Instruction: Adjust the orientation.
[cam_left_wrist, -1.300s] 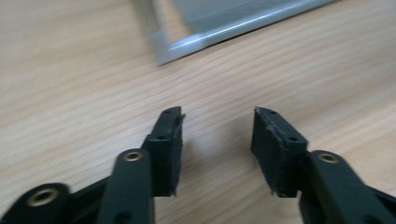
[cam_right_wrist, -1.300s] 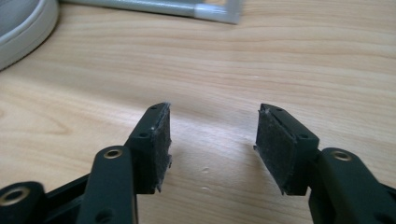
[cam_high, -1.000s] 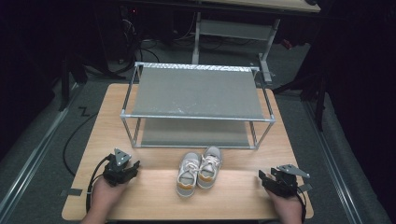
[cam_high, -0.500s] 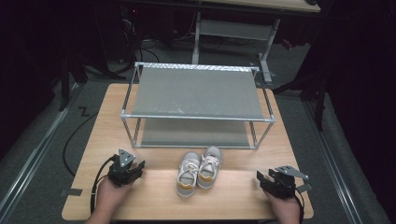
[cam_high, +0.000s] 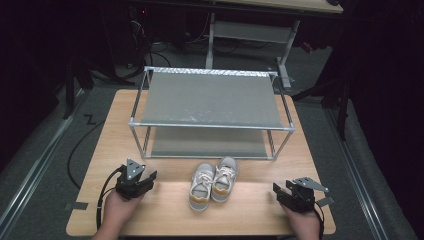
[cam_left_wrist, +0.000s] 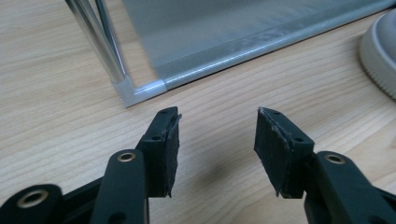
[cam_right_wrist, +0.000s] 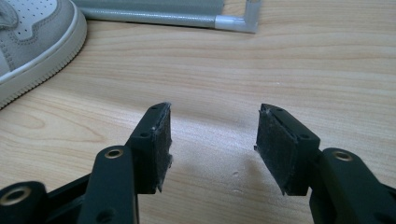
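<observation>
A pair of small sneakers (cam_high: 212, 180) was seen at lower centre of the high view, side by side and touching, toes toward the rack, on the wooden table (cam_high: 165, 210). In the right gripper view one shoe's edge (cam_right_wrist: 37, 32) was caught at upper left; in the left gripper view a pale sole rim (cam_left_wrist: 380, 56) at the right edge.

The left gripper (cam_high: 136, 179) was held at lower left, jaws apart w/ nothing between them; the right gripper (cam_high: 295, 194) at lower right, likewise spread and empty. Both were kept well apart from the shoes.

Step judged: approach, pre-grasp; no shoe gripped yet. Next move prob. calls for each gripper to be brought inward and a shoe to be pinched at heel or collar, then lifted toward a shelf.

The two-tier shoe rack (cam_high: 210, 97) was set just beyond the shoes, mid-frame. Its upper shelf was bare; nothing was made out on the lower shelf (cam_high: 207, 142), though it was partly shaded.
</observation>
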